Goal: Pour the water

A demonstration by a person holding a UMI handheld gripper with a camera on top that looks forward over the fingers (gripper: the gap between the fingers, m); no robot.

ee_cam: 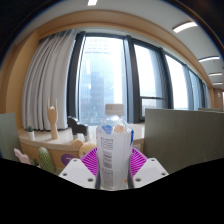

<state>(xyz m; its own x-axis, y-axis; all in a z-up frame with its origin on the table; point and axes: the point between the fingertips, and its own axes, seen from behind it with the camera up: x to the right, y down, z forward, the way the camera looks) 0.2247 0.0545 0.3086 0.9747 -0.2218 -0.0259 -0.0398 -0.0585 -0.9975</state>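
Note:
A clear plastic water bottle (114, 150) with a white printed label and a pale cap stands upright between my two fingers. The gripper (113, 165) is shut on it: the purple pads (90, 161) press on both sides of the label. The bottle is held up in the air, well above any surface. Its lower part is hidden behind the fingers. No cup or other vessel for the water shows.
A large window (130, 75) with pale curtains (48, 80) fills the far wall. A wooden figure (54, 122) and small objects stand on a shelf to the left. A grey-green partition (185, 135) rises at the right. A green chair back (45, 158) is low left.

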